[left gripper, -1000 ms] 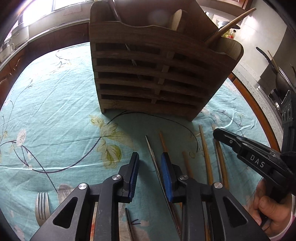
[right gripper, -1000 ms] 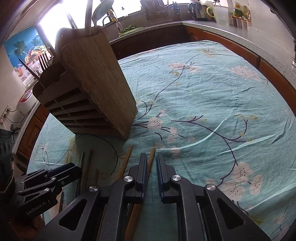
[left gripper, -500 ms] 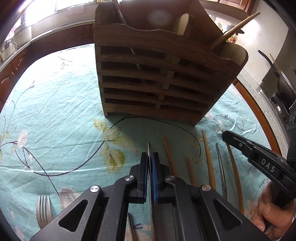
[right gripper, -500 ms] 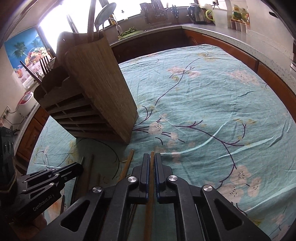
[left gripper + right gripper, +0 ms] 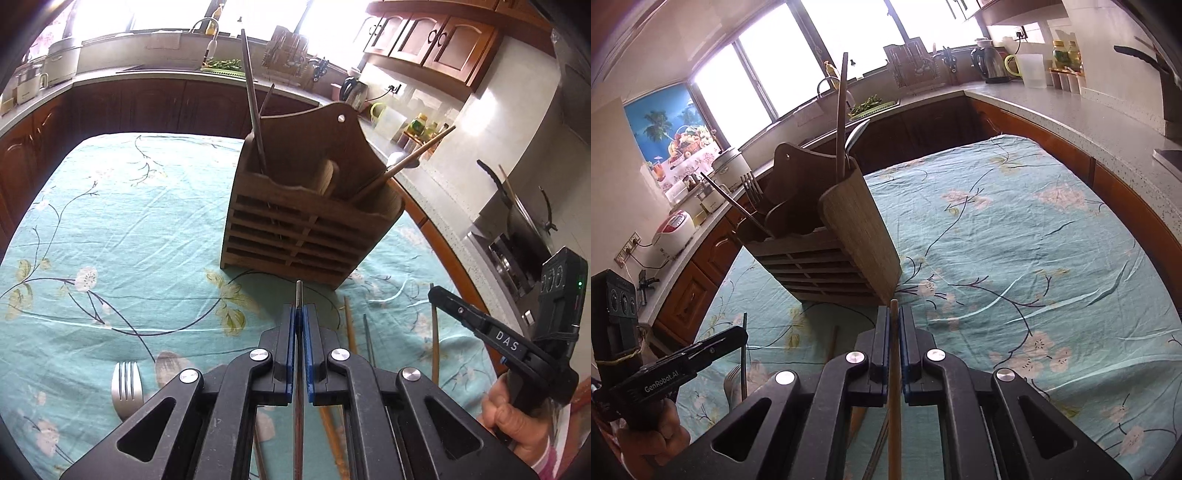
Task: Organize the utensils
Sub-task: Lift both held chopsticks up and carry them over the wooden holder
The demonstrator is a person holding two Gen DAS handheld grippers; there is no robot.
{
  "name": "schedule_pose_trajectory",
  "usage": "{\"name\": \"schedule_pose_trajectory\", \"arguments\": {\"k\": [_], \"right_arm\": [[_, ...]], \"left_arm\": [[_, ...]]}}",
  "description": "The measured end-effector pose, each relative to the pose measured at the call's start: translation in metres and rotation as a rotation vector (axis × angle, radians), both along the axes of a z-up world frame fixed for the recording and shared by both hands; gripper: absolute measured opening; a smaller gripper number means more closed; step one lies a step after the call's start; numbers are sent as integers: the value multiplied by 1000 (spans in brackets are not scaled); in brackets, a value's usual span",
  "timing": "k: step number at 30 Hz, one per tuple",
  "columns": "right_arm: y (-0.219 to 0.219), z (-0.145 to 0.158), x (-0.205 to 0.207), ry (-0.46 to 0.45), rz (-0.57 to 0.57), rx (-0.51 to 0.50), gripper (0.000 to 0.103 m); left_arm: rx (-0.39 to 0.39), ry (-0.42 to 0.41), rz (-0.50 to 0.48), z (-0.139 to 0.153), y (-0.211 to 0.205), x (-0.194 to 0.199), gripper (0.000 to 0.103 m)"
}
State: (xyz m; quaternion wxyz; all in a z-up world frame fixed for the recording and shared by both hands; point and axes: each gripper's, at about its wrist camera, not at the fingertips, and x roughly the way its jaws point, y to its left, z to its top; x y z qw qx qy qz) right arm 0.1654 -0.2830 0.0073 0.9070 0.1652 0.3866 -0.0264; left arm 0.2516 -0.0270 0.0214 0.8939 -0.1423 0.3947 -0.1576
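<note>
The left gripper is clamped on a thin metal chopstick whose tip pokes out ahead of its fingers, with the wooden holder standing straight ahead. The right gripper pinches a wooden chopstick, the holder ahead to its left. Other chopsticks lie on the tablecloth between the grippers, a fork left of the left gripper.
</note>
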Motion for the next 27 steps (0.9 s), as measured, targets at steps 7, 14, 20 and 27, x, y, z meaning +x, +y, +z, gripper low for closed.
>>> {"name": "schedule_pose_trajectory", "arguments": {"k": [7,14,20,27], "right_arm": [[5,19,-13,-42,8,-5,5],[15,51,-29,-115,32,-16,5],[25,78,-39,-187,47,-31,5],[29,98,-45,-246,51,-46,5]], "left_arm": [[-37,-63,-8,29,22,-40,2],[-56,-115,-31,50,39,-74,2],[-66,-168,-46,68,51,-98,2],[-66,-216,-47,78,58,-114,2]]}}
